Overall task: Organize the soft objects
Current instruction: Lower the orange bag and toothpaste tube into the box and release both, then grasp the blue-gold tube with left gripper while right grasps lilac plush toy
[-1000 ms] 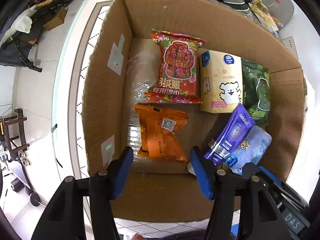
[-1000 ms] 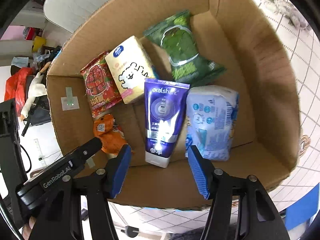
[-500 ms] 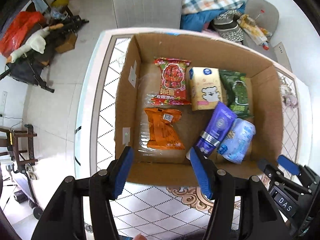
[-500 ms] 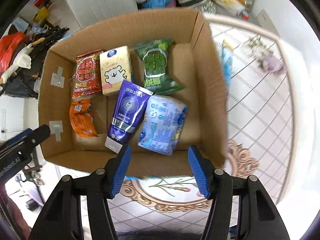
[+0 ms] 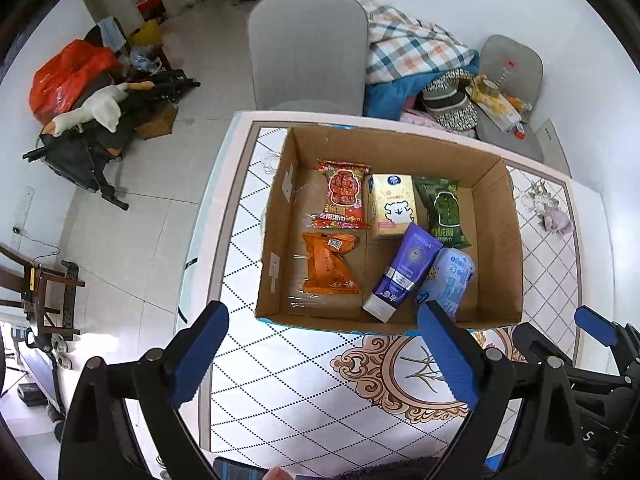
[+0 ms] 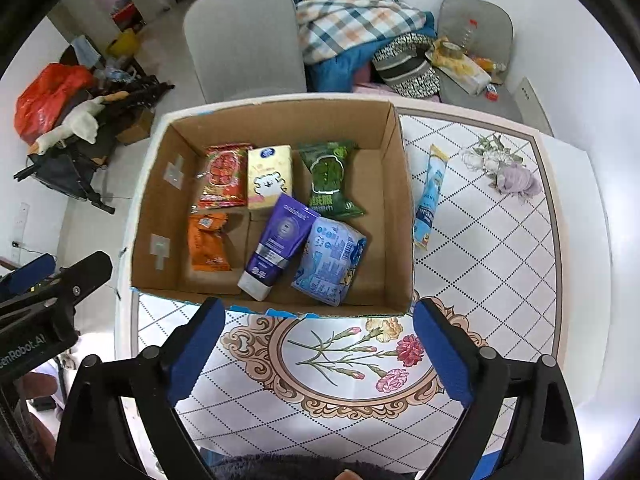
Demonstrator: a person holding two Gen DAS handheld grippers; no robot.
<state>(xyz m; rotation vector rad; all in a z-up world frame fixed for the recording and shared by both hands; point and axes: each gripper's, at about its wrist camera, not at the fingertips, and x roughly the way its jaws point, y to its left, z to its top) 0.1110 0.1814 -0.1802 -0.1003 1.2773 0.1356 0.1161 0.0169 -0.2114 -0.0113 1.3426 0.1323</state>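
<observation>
Packets point(image 5: 336, 268) fill the cardboard box point(image 5: 500, 240) (both grippers' jaws wide, holding nothing).

Brown cardboard box point(image 6: 400, 216), purple tube point(image 6: 276, 244), diamond-patterned white table point(image 6: 500, 272).

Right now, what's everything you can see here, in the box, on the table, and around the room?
box: 1, brown cardboard, open, on table
red pack: 1, box, back left
cream pack: 1, beside red pack
green pack: 1, box, back right
orange pack: 1, box, front left
purple tube: 1, box, front middle
blue pack: 1, beside tube
blue sachet: 1, on table, right of box
table: 1, white, floral tiles
chairs: 2, grey, behind table
blanket: 1, plaid, behind table
left gripper: 1, blue pads, open, empty
right gripper: 1, blue pads, open, empty
</observation>
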